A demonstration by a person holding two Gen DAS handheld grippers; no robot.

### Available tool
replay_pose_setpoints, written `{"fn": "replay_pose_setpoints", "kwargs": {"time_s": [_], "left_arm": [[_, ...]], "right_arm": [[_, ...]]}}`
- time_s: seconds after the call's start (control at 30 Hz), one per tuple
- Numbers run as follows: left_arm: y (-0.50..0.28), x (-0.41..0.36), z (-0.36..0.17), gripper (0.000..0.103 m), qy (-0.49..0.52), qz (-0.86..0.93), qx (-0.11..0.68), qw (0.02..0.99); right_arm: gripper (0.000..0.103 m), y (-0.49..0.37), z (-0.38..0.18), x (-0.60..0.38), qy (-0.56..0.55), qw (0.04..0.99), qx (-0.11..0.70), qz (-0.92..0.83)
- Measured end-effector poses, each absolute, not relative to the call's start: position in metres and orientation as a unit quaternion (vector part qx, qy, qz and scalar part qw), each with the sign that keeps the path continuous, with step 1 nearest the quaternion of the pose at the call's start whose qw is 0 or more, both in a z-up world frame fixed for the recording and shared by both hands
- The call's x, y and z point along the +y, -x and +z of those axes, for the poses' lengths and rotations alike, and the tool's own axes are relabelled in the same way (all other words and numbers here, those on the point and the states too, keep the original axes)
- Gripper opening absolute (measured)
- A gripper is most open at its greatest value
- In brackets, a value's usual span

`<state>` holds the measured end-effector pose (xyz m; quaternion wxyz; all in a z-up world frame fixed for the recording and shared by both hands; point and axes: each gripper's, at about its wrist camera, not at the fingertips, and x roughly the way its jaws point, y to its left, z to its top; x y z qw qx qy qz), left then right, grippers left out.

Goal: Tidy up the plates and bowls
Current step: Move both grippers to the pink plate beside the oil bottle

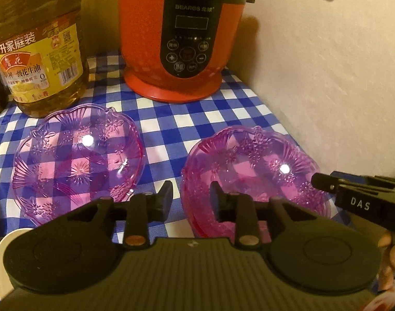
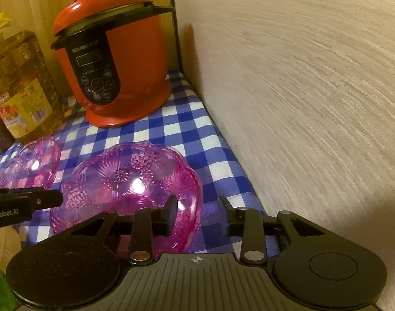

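Observation:
Two clear pink plastic bowls with a flower pattern sit on the blue-and-white checked cloth (image 1: 171, 129). The left bowl (image 1: 78, 160) is single. The right bowl (image 1: 254, 173) looks like a stack of nested bowls. My left gripper (image 1: 191, 194) is open and empty, its right finger over the near left rim of the stack. My right gripper (image 2: 197, 207) is open and empty, straddling the near right rim of the same stack (image 2: 130, 181). The right gripper's fingers (image 1: 327, 184) show at the stack's right edge in the left wrist view. The single bowl (image 2: 34, 163) lies further left.
A red electric pressure cooker (image 1: 179, 39) stands at the back by the wall. A large cooking oil bottle (image 1: 39, 51) stands back left. A wall (image 2: 301, 103) runs along the table's right edge. A white dish edge (image 1: 5, 254) shows at lower left.

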<state>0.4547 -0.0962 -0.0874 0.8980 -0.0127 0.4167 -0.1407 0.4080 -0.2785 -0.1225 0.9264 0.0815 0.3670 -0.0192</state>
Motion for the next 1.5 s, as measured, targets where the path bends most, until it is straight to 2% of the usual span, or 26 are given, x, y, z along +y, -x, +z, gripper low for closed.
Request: {"fn": "replay_pose_setpoints", "kwargs": {"time_s": [0.43, 0.83, 1.07, 1.5], "left_arm": [[-0.453, -0.093, -0.086, 0.027, 0.032, -0.140, 0.420, 0.896], [-0.445, -0.079, -0.065, 0.027, 0.053, -0.144, 0.399, 0.904], [-0.444, -0.046, -0.044, 0.034, 0.062, -0.114, 0.373, 0.919], [-0.451, 0.032, -0.036, 0.037, 0.103, -0.041, 0.363, 0.925]], "right_arm": [[0.034, -0.403, -0.120, -0.282, -0.097, 0.925, 0.366, -0.025], [0.034, -0.393, -0.098, -0.277, -0.137, 0.933, 0.333, -0.024], [0.034, -0.391, -0.081, -0.256, -0.159, 0.936, 0.312, 0.000], [0.034, -0.411, -0.071, -0.203, -0.199, 0.925, 0.316, 0.072]]}}
